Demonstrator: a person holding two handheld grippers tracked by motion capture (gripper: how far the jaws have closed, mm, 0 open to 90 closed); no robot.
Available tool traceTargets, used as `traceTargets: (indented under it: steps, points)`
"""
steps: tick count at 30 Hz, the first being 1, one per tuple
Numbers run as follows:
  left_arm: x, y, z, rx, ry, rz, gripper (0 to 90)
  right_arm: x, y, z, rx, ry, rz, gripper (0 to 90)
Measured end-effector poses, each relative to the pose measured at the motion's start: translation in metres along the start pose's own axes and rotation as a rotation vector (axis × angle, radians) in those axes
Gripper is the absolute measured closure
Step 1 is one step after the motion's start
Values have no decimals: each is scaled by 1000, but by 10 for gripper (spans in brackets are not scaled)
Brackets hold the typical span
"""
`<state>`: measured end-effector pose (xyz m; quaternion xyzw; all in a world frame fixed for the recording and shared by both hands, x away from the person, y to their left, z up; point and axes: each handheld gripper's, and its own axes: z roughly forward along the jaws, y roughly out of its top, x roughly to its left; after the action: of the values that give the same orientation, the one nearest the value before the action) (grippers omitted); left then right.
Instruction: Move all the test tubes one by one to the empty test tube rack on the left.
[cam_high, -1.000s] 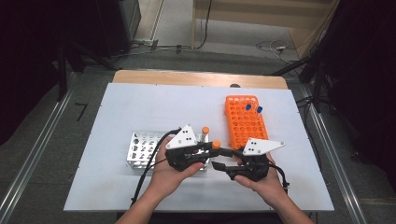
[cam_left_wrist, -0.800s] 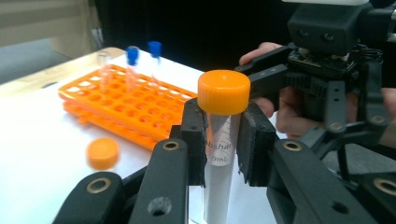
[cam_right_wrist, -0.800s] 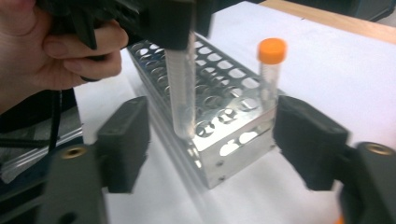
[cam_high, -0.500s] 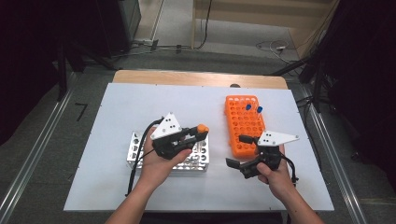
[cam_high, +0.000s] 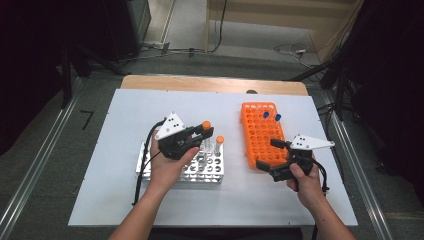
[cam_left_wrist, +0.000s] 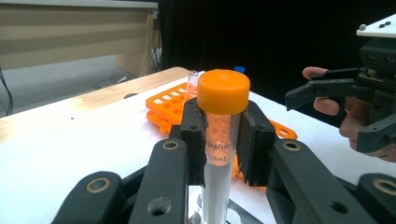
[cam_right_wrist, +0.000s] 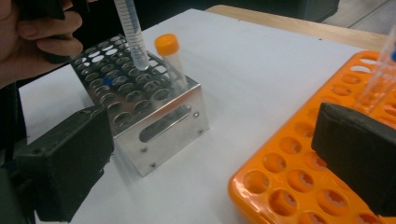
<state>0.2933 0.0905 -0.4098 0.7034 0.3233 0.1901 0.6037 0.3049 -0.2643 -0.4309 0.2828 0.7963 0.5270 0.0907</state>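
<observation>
Since a second ago your two hands have drawn apart: your left gripper (cam_high: 200, 141) has carried the orange-capped tube (cam_left_wrist: 220, 126) leftward over the metal rack (cam_high: 182, 167), while your right gripper (cam_high: 272, 156) has backed off to the near end of the orange rack (cam_high: 262, 132), its jaws having just sprung wide with nothing between them. Your left jaws are clamped tight on the clear, round plastic tube just under its smooth screw cap, the foam-like black pads pressing both sides; printed graduations show on its wall. Its pointed tip hangs just above the shiny perforated top of the boxy aluminium rack. A second orange-capped tube (cam_right_wrist: 171, 60) stands upright in a hole near that rack's corner. Beside it on the matte white table (cam_high: 125, 110) lies the flat orange plastic rack with round holes, holding two blue-capped tubes (cam_high: 271, 116) at its far end.
</observation>
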Motion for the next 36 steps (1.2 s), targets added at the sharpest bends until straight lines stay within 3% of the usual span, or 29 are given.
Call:
traceTargets:
  steps: [6, 18, 27, 36]
  points:
    - [4, -4, 8, -9, 41, -5, 750, -8, -3, -4, -1, -25, 21, 0]
    - [10, -17, 20, -5, 62, -32, 750, -11, -4, -5, -4, -36, 22, 0]
    - [2, -18, 25, 65, 84, 24, 748, -13, -5, -7, -13, -45, 26, 0]
    - [-1, -18, 29, 156, 113, 23, 744, -16, -6, -7, -19, -51, 35, 0]
